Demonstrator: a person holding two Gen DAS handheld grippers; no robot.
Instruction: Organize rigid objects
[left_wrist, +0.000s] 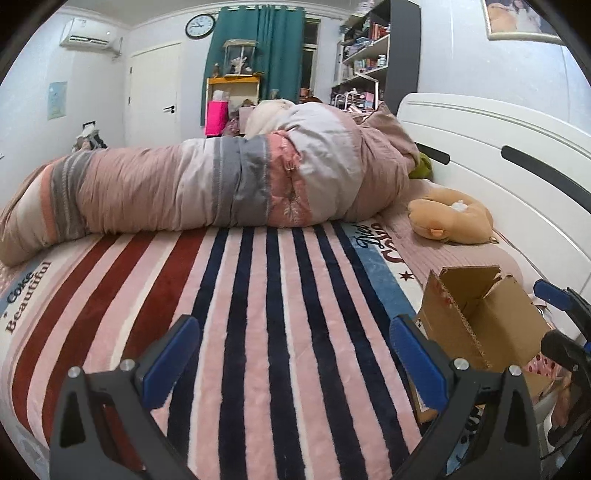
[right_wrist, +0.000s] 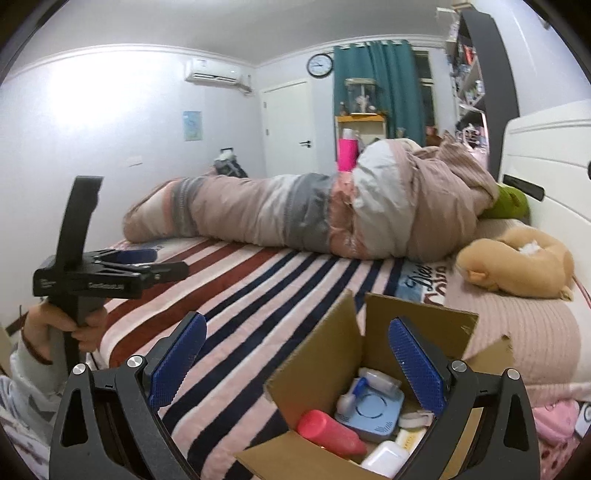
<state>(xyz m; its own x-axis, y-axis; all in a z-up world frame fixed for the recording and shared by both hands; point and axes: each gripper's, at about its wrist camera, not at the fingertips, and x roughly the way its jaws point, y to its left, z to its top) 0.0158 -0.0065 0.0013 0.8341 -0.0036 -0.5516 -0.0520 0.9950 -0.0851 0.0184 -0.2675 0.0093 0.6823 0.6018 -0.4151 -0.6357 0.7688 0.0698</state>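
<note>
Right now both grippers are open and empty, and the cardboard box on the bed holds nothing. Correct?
Not quite: the cardboard box is not empty. The right wrist view shows a red bottle, a blue round-faced device and a white case inside. The left gripper and right gripper are open and empty.

Our left gripper and right gripper share black frames, silver screws and blue ribbed pads. Behind the left handle, our sleeve is pale grey, patterned.
</note>
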